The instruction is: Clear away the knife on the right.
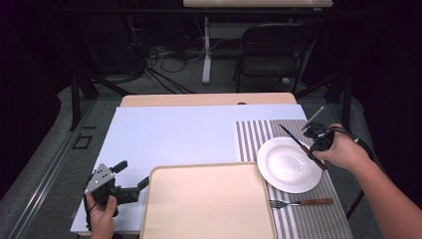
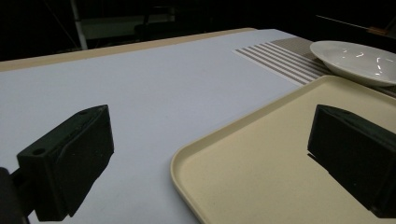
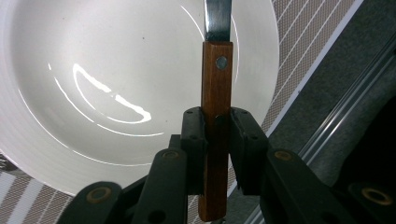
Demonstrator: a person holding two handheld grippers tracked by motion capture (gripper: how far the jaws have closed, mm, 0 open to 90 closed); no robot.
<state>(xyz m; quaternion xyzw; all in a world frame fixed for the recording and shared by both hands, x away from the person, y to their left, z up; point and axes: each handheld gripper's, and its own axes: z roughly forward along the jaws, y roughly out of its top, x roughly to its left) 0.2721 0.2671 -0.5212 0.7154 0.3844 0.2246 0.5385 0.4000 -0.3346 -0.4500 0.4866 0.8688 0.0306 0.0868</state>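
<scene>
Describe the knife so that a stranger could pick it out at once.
Start at the striped placemat on the table's right, where a white plate sits. The knife hangs over the plate's right rim, clamped in the right tongs by its wooden handle. The fork, also wooden-handled, lies flat below the plate.

This looks like a lab or test room set up as a mock dining spot rather than a home. The table [image 1: 164, 134] stands on grey carpet in a dark space, with a tangle of cables [image 1: 164, 59] on the floor at the far side, a black folding chair [image 1: 271, 52] to the far right, and black metal frame legs [image 1: 77, 94] at the left.
</scene>
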